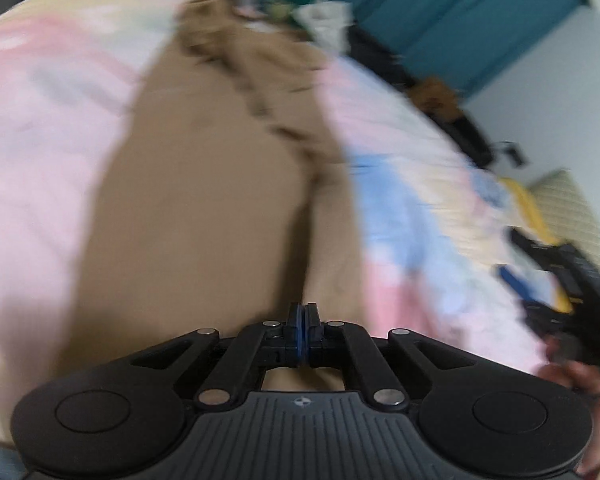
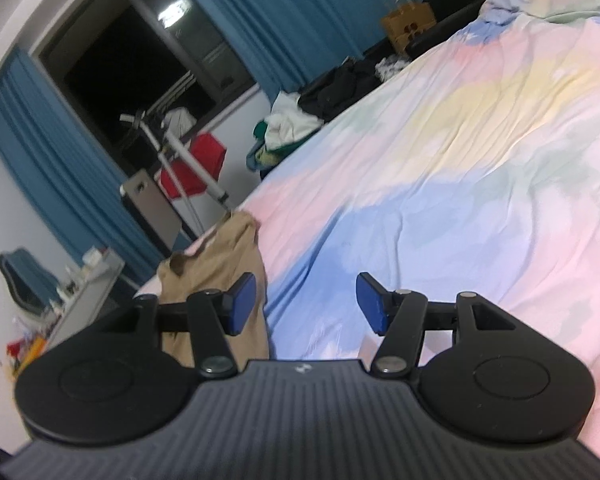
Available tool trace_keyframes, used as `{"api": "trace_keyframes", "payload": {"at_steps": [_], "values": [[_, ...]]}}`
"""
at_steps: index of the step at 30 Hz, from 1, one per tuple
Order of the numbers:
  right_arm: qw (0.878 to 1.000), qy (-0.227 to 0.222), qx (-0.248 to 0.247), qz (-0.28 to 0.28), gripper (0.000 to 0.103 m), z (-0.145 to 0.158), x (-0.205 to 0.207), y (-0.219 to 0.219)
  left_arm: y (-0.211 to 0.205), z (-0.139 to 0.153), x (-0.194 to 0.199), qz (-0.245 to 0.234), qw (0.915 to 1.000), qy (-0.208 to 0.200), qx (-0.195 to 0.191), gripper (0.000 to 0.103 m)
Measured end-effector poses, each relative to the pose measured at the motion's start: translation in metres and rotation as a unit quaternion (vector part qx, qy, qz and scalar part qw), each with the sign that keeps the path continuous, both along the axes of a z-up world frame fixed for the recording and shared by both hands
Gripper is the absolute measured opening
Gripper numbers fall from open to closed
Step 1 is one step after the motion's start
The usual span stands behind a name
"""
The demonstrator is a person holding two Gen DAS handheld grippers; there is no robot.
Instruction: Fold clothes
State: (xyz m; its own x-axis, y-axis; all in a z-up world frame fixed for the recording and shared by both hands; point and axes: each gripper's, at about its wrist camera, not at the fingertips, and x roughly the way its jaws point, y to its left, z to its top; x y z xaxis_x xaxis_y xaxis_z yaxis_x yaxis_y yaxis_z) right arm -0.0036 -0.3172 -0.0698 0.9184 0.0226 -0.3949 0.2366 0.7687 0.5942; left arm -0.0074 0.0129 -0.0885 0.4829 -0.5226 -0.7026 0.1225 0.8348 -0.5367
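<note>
The tan, soft woven garment [image 1: 204, 200], probably trousers, lay stretched lengthwise on the bed's pastel pink-blue-yellow quilt [image 2: 460, 152], its far end bunched and wrinkled, a long crease or overlapped edge running down its right side. The left gripper [image 1: 301, 320] had its blue-padded fingers pressed together at the garment's near end; the blur meant I couldn't confirm cloth was pinched between them. The right gripper [image 2: 306, 304] hovered over the quilt, fingers wide apart, holding nothing, with the garment just to its left. Progress, as a judgement: it looked doubled lengthwise at most, not yet a compact stack, so cross-folds seemed left. The fabric looked limp and matte; the quilt looked smooth and lightly rumpled.
</note>
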Motion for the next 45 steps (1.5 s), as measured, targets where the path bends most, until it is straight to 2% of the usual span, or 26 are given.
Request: {"api": "trace_keyframes", "payload": {"at_steps": [3,7,10,11,12,14,16,18,21,22,24,26,28,29,31,34,35,37,40,45], "values": [[1.000,0.013,-0.007,0.020,0.059,-0.001,0.005,0.009,0.017,-0.019,0.004,0.023,0.9992,0.031,-0.009,0.001],[0.996,0.033,-0.023,0.079,0.059,-0.004,0.015,0.028,0.020,-0.016,0.006,0.019,0.9992,0.022,-0.026,0.005],[0.989,0.043,-0.042,0.138,0.059,-0.006,0.020,0.048,0.019,0.001,0.008,0.013,0.9996,-0.009,-0.025,0.019],[0.985,0.045,-0.054,0.159,0.058,-0.006,0.020,0.056,0.019,0.007,0.012,0.016,0.9994,-0.014,-0.028,0.027],[0.981,0.046,-0.065,0.179,0.058,-0.006,0.020,0.063,0.018,0.013,0.018,0.019,0.9992,-0.018,-0.032,0.035],[0.970,0.048,-0.087,0.220,0.044,-0.006,0.021,0.079,0.016,0.023,0.031,0.025,0.9987,-0.024,-0.039,0.041],[0.958,0.051,-0.109,0.261,0.038,-0.006,0.021,0.095,0.012,0.032,0.055,0.027,0.9981,-0.027,-0.048,0.046],[0.943,0.053,-0.130,0.301,0.036,-0.006,0.021,0.110,0.004,0.034,0.083,0.029,0.9977,-0.007,-0.060,0.056],[0.917,0.057,-0.162,0.359,0.036,-0.007,0.022,0.134,-0.013,0.030,0.125,0.028,0.9959,0.037,-0.078,0.061],[0.910,0.060,-0.169,0.374,0.036,-0.008,0.022,0.140,-0.020,0.026,0.140,0.027,0.9952,0.051,-0.079,0.061],[0.900,0.071,-0.176,0.392,0.036,-0.013,0.023,0.147,-0.034,0.019,0.161,0.032,0.9966,0.053,-0.055,0.062],[0.890,0.083,-0.179,0.411,0.036,-0.018,0.024,0.153,-0.047,0.005,0.181,0.035,0.9964,0.067,-0.039,0.061],[0.880,0.100,-0.172,0.431,0.036,-0.025,0.028,0.156,-0.057,-0.010,0.197,0.036,0.9957,0.081,-0.029,0.056],[0.875,0.108,-0.172,0.439,0.036,-0.028,0.030,0.158,-0.060,-0.019,0.203,0.036,0.9951,0.088,-0.026,0.053],[0.866,0.125,-0.180,0.450,0.036,-0.034,0.031,0.164,-0.069,-0.028,0.208,0.007,0.9962,0.086,-0.015,0.043],[0.856,0.132,-0.190,0.462,0.036,-0.037,0.029,0.170,-0.080,-0.027,0.209,-0.012,0.9975,0.060,0.036,0.017],[0.853,0.132,-0.191,0.467,0.036,-0.038,0.027,0.171,-0.081,-0.026,0.209,-0.014,0.9971,0.058,0.047,0.005],[0.847,0.133,-0.193,0.476,0.036,-0.039,0.024,0.174,-0.079,-0.018,0.210,-0.017,0.9969,0.046,0.063,0.004],[0.834,0.137,-0.204,0.495,0.035,-0.042,0.018,0.181,-0.076,0.004,0.210,-0.009,0.9948,0.002,0.101,0.003],[0.802,0.153,-0.214,0.536,0.035,-0.050,0.012,0.198,-0.078,-0.002,0.213,-0.010,0.9881,-0.005,0.153,0.004]]}}
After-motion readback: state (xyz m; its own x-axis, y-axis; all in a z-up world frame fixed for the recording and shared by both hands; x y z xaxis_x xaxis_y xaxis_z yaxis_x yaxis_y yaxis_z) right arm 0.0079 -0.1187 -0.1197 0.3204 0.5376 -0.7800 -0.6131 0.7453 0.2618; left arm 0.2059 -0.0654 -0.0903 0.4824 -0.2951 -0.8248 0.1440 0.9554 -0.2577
